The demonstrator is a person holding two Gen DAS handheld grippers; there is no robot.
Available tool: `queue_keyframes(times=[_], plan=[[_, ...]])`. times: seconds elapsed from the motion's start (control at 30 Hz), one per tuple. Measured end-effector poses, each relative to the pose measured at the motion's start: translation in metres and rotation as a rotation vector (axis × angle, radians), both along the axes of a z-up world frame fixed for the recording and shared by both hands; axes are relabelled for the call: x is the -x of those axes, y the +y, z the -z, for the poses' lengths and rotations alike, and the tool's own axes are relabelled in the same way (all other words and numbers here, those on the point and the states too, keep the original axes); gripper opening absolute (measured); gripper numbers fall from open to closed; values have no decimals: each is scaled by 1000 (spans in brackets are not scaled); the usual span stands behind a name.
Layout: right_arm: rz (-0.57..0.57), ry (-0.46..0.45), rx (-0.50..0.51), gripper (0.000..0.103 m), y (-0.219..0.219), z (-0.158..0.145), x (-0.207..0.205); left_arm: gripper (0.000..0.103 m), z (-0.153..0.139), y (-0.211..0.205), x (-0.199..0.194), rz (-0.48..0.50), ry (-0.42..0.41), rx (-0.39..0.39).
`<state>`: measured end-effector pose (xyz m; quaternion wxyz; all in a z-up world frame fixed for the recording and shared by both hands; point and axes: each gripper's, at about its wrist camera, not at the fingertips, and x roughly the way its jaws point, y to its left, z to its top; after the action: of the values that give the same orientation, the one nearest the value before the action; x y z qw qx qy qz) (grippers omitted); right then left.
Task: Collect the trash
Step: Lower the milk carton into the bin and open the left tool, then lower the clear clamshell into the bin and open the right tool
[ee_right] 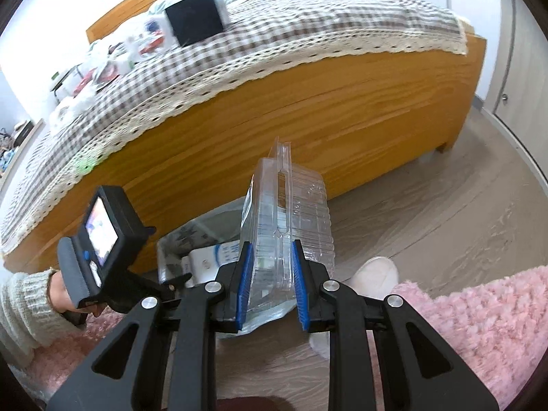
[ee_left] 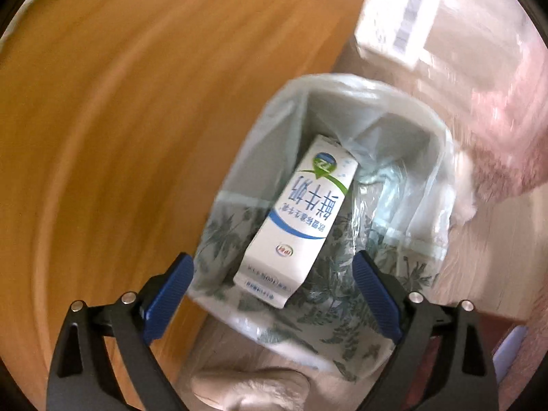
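Observation:
A white milk carton (ee_left: 301, 212) with blue and green print lies inside the lined trash bin (ee_left: 435, 185) on the floor. My left gripper (ee_left: 274, 274) hangs above the bin, open, its blue pads (ee_left: 171, 287) wide apart and touching nothing. In the right wrist view my right gripper (ee_right: 272, 267) is shut on a clear plastic clamshell container (ee_right: 291, 205), held upright above the floor. The bin (ee_right: 178, 243) with the carton (ee_right: 212, 260) shows just behind it. A hand holds the left gripper's body (ee_right: 106, 233) at the left.
A wooden bed frame (ee_right: 308, 102) with a checked cover stands right behind the bin. On the bed lie a black box (ee_right: 195, 17) and several packets (ee_right: 113, 58). A pink fluffy rug (ee_right: 479, 325) and a slipper (ee_right: 373, 274) are on the floor.

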<state>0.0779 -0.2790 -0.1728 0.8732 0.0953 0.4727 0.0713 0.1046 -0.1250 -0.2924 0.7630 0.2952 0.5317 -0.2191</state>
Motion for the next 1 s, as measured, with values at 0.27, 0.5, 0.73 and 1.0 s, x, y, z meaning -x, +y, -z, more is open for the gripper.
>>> queue_keyframes(times=[0.27,0.5,0.73,1.0], plan=[[-49,23,21,23,28,0,5,95,-37,45,16,-234,11,183],[-63,106,26,23,52,10,0,95,-42,59,27,-264,-43,238],[-31,242,-45,23,60,27,-19,95,-44,70,26,-287,-59,233],[79,484,-138,23,64,71,-42,95,-43,81,18,-339,-41,228]])
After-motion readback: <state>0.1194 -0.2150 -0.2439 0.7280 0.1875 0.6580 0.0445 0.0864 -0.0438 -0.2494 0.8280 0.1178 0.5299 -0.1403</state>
